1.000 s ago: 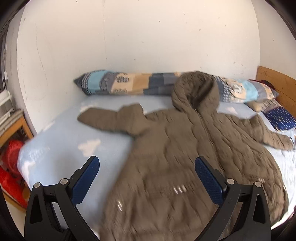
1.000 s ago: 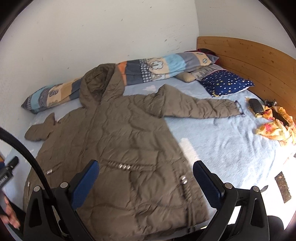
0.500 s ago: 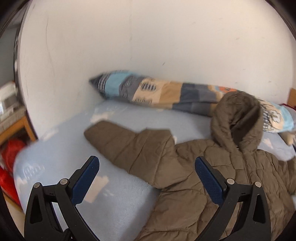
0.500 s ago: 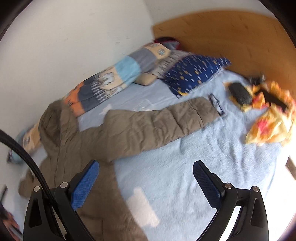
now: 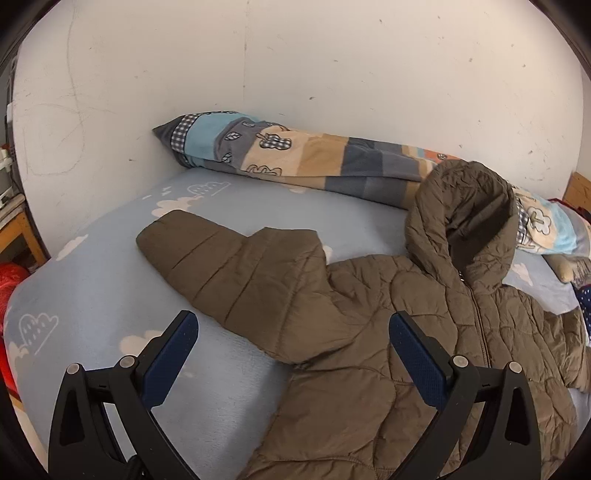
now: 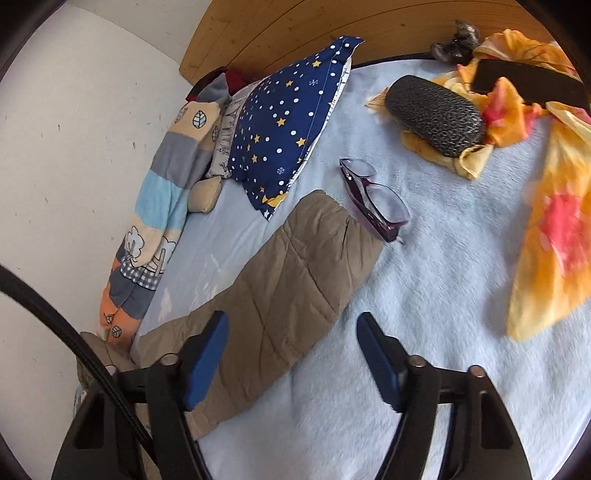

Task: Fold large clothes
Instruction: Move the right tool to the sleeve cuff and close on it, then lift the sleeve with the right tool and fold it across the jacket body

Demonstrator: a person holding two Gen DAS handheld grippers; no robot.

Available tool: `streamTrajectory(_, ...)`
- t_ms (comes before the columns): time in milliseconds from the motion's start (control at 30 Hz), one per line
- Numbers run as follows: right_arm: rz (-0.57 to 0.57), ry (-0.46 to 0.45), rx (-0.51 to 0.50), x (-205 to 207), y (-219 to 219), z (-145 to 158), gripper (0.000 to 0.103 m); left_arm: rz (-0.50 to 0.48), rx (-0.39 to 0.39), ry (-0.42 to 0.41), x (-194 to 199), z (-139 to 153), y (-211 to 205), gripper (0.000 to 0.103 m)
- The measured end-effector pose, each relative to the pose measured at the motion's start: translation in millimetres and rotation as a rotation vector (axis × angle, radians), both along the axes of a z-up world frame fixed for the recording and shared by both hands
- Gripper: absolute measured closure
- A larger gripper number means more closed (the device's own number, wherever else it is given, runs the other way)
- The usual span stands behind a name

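A brown quilted hooded jacket (image 5: 388,317) lies spread flat, front up, on a light blue bed (image 5: 92,295). Its left sleeve (image 5: 221,269) stretches toward the left bed edge, and its hood (image 5: 465,210) rests against the long pillow. My left gripper (image 5: 291,350) is open and empty, just above the sleeve near the armpit. The jacket's other sleeve (image 6: 291,280) shows in the right wrist view, its cuff next to the glasses. My right gripper (image 6: 291,354) is open and empty, low over that sleeve's lower edge.
A long patchwork pillow (image 5: 295,158) lies along the wall. Purple glasses (image 6: 373,201) lie beside the cuff. A dark glasses case (image 6: 432,114), a yellow-orange cloth (image 6: 550,221), a starry blue pillow (image 6: 288,129) and a wooden headboard (image 6: 295,26) are further on.
Both grippers have moved apart from over the jacket's hem, each toward a sleeve: the left toward the left sleeve, the right toward the right cuff. Both stayed open.
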State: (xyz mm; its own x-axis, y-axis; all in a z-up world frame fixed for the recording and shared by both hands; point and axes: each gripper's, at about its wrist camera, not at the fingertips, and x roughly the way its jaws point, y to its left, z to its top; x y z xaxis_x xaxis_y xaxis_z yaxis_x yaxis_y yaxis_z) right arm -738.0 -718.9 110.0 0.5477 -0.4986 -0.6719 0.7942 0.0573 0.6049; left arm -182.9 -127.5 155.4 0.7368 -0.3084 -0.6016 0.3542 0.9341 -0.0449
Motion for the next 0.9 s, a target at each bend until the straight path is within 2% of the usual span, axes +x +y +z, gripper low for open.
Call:
streamTrajectory(167, -0.036, 0.025, 0.05, 2, -23, -23, 0.043, -0.01, 0.019, -0.009, -2, -3, -8, 0.0)
streamTrajectory(467, -0.103, 0.041, 0.117, 0, -53, -58, 0.044, -0.022, 0.038, -0.008, -3, -6, -13, 0.0)
streamTrajectory(567, -0.112, 0.014, 0.092, 3, -54, -60, 0.046, -0.023, 0.036, -0.005, -3, -6, -14, 0.0)
streamTrajectory(600, -0.102, 0.002, 0.087, 6, -54, -58, 0.049, -0.022, 0.035, -0.007, -3, -5, -14, 0.0)
streamTrajectory(633, -0.091, -0.004, 0.075, 9, -54, -56, 0.068, -0.021, 0.032, -0.011, -4, -4, -13, 0.0)
streamTrajectory(667, -0.085, 0.003, 0.06, 11, -53, -52, 0.079, -0.018, 0.03, -0.011, -4, -4, -13, 0.0)
streamTrajectory(900, -0.09, -0.034, -0.127, 20, -31, 22, 0.086, -0.015, 0.017, -0.012, -4, -1, -10, 0.0)
